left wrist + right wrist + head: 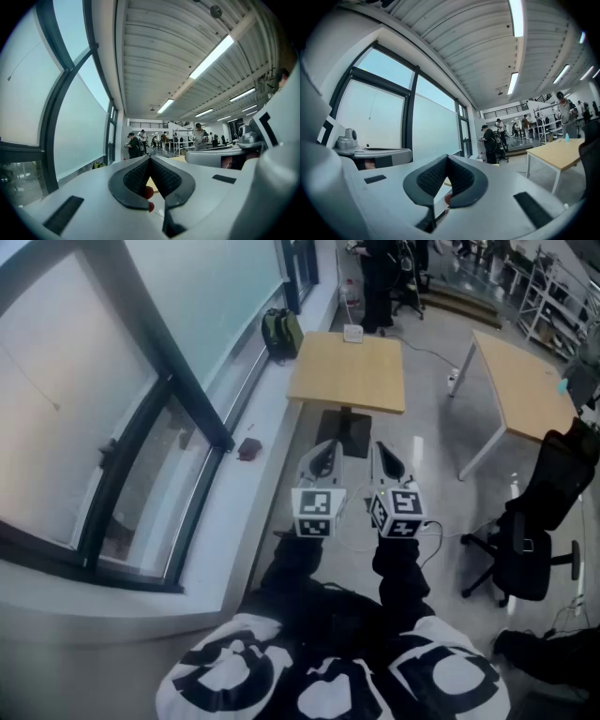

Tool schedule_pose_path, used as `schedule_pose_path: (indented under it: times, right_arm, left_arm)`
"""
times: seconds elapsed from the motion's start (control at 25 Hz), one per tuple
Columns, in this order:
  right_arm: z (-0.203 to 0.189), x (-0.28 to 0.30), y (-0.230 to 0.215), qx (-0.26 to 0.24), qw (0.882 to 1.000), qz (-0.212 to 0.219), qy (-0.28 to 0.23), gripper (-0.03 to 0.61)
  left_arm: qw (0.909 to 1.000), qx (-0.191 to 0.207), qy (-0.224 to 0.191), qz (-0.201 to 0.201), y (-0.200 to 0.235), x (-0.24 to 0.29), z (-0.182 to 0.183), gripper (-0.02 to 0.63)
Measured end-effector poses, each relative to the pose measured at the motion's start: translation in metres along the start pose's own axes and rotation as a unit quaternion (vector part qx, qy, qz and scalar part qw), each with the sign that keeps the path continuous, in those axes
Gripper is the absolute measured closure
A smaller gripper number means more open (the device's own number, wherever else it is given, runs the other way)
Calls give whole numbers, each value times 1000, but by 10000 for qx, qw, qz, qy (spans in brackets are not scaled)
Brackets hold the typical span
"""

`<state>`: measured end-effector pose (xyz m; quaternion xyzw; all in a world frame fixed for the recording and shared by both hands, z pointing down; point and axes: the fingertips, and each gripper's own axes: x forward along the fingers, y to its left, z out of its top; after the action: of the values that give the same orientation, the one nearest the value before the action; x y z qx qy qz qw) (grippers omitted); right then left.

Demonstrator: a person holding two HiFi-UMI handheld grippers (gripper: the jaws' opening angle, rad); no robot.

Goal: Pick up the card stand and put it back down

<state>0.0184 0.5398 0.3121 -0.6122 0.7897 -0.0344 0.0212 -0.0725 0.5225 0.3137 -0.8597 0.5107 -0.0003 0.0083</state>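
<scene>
Facing the pale wooden desk [347, 376] at twelve o'clock, left gripper [323, 457] and right gripper [387, 461], empty jaws pressed together, could topple the card stand.

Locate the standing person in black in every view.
Head view: person in black, top centre, beyond the near table.
Left gripper view: person just left of centre, above the jaws.
Right gripper view: person right of centre.
Shared landmark: the window wall, on the left throughout.
</scene>
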Motion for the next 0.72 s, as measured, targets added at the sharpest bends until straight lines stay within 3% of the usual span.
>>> schedule_pose_path:
  times: [0.44, 0.72]
  right_arm:
    - [-2, 3, -16, 318, 9992, 229, -92, 566]
    - [-14, 51, -17, 392, 9988, 279, 4, 565]
  left_arm:
    - [9998, -6, 140, -140, -21, 13, -8, 607]
    - [9993, -189, 264, -171, 8, 47, -24, 607]
